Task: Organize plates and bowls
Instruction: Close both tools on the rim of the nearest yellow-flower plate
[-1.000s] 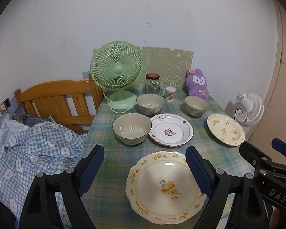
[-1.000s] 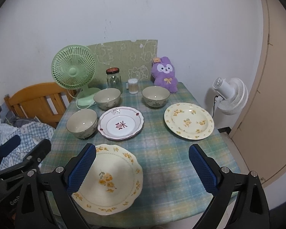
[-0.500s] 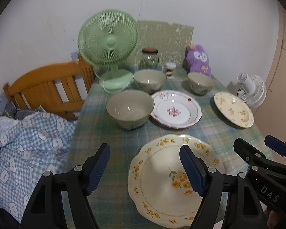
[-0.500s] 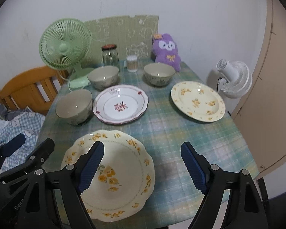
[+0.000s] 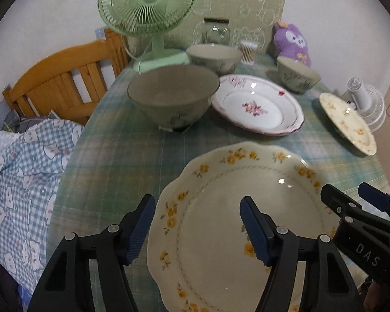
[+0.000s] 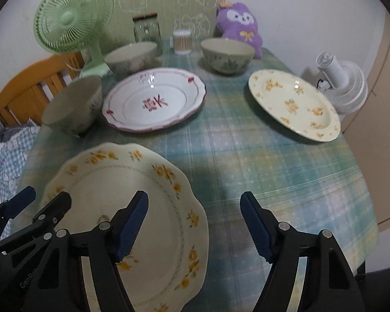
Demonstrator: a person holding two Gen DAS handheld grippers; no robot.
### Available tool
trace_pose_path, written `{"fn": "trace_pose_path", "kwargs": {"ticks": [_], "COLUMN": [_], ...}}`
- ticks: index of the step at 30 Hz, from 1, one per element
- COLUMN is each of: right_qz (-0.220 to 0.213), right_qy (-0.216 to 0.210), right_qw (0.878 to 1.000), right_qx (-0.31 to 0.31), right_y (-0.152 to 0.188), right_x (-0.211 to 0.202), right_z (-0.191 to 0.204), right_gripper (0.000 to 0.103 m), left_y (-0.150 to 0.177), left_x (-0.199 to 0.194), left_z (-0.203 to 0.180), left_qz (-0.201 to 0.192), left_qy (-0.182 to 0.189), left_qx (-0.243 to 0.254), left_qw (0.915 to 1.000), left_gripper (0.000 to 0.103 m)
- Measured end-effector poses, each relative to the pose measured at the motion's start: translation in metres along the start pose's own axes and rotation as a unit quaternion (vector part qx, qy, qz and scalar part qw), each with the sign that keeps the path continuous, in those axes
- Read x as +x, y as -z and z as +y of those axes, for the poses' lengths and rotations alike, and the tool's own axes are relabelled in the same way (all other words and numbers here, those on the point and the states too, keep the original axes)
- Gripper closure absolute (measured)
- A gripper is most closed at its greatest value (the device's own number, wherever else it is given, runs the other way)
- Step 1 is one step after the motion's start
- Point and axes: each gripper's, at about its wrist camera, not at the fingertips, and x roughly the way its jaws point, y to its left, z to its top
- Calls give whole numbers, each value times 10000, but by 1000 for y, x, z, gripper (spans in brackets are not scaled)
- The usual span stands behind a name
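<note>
Both of your grippers had come lower and closer to the table during the last second, and nothing was held yet. The jaws of your left gripper (image 5: 196, 230) stood wide apart and empty, and the jaws of your right gripper (image 6: 193, 227) stood apart too, also empty.

Nearest to you was the cream scalloped plate with yellow flowers (image 5: 247, 208). A second ago it lay in front of the jaws. Now the left jaws sat astride its left rim, one finger outside the rim and one above the plate's middle, while in the right wrist view its right rim lay under the left-side finger of the right jaws. I judge that you were going to take this plate first, from both sides, but I could not tell whether any pad touched it.

Beyond the left jaws stood the large grey-green ceramic bowl (image 5: 173, 97), and to the right of it the white plate with a pink rim and a red flower (image 5: 257, 104). Ahead of the right jaws and to their right lay the second cream plate with yellow flowers (image 6: 295, 104), well apart from the first.

Farther away stood two more grey-green bowls, the left one (image 6: 131, 57) and the right one (image 6: 227, 53). All the dishes were separate on the green checked tablecloth (image 6: 247, 156), so the stacking was not started.
</note>
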Motion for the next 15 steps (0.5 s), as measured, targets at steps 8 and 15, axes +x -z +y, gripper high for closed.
{"fn": "trace_pose_path", "kwargs": {"ticks": [8, 15], "right_qz": [324, 497], "right_qy": [-98, -137], "right_qw": [9994, 9987], "right_qx": [29, 34], "right_y": [4, 6], "right_x": [28, 38], "right_z": [2, 10], "right_gripper": [36, 50], "left_y": [5, 8], "left_x": [18, 30], "left_z": [10, 15], "left_qz": [167, 395], "left_qy": [-226, -97], "left_qx": [-9, -7], "left_qw": [9996, 9992], "left_gripper": [43, 56]}}
